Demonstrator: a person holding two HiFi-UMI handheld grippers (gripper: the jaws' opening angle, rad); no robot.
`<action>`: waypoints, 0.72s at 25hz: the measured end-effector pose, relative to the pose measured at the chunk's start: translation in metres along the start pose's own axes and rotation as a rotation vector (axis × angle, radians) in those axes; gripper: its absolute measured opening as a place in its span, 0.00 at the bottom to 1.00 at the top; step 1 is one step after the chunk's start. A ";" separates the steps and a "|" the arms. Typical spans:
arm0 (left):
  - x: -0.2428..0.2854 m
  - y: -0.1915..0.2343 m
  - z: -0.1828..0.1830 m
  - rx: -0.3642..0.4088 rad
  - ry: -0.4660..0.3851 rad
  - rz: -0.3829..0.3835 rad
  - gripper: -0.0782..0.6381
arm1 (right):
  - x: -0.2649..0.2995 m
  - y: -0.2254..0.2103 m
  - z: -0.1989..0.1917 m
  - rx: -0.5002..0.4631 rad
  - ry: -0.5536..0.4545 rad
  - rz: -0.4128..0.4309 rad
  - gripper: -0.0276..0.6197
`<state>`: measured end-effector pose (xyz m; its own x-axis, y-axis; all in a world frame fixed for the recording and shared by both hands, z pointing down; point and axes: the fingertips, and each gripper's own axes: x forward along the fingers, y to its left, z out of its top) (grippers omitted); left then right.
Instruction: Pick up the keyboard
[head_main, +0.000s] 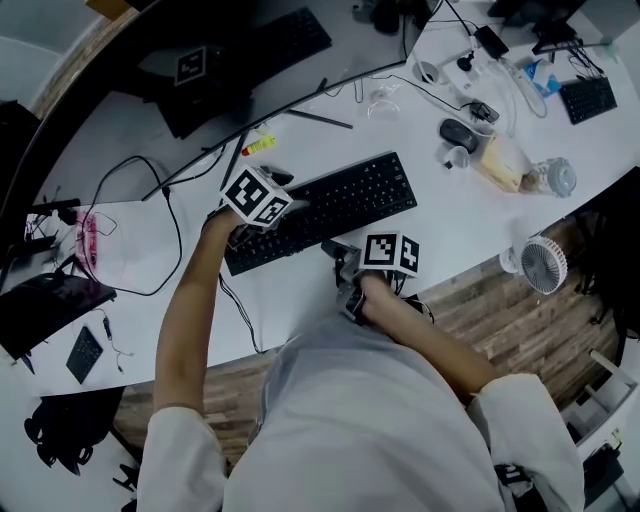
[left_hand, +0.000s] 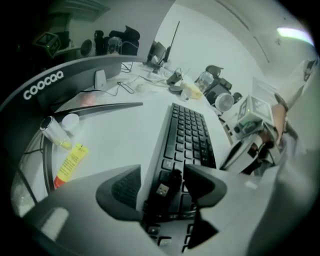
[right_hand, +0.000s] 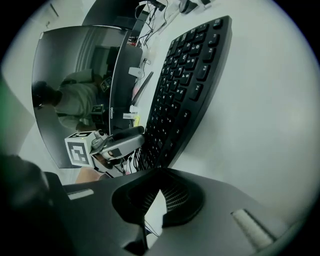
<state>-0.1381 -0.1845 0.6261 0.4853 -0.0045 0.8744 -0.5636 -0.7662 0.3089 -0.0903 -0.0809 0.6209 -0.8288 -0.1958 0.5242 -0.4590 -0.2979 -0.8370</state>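
The black keyboard (head_main: 335, 205) lies slanted on the white desk (head_main: 470, 220). My left gripper (head_main: 245, 235) sits at its left end. In the left gripper view the keyboard (left_hand: 187, 132) runs away from me, and its near end is pinched between the two pads (left_hand: 120, 192) of my left gripper (left_hand: 162, 192). A small USB plug (left_hand: 162, 189) shows at that end. My right gripper (head_main: 338, 258) is at the keyboard's front edge. In the right gripper view my right gripper (right_hand: 159, 176) has its pads met with nothing between them, and the keyboard (right_hand: 187, 85) starts just beyond the tips.
A curved monitor (left_hand: 75, 82) stands behind the keyboard. A yellow tube (head_main: 258, 145) lies near its base. A mouse (head_main: 458, 133), a cup, cables and a bottle crowd the desk's right end, and a small fan (head_main: 545, 265) stands at its front edge. A second keyboard (head_main: 290, 40) lies farther back.
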 end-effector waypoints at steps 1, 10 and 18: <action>0.002 0.001 -0.003 0.020 0.027 0.007 0.11 | 0.002 -0.001 0.000 0.004 0.005 -0.001 0.04; 0.009 -0.010 0.006 0.027 0.013 -0.066 0.11 | 0.003 0.001 0.008 -0.013 -0.015 0.000 0.04; 0.018 -0.015 0.008 0.021 0.032 -0.136 0.11 | 0.005 0.004 0.013 -0.044 -0.038 0.003 0.04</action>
<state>-0.1154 -0.1778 0.6341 0.5346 0.1204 0.8365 -0.4795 -0.7719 0.4175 -0.0922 -0.0957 0.6222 -0.8179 -0.2322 0.5264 -0.4708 -0.2557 -0.8444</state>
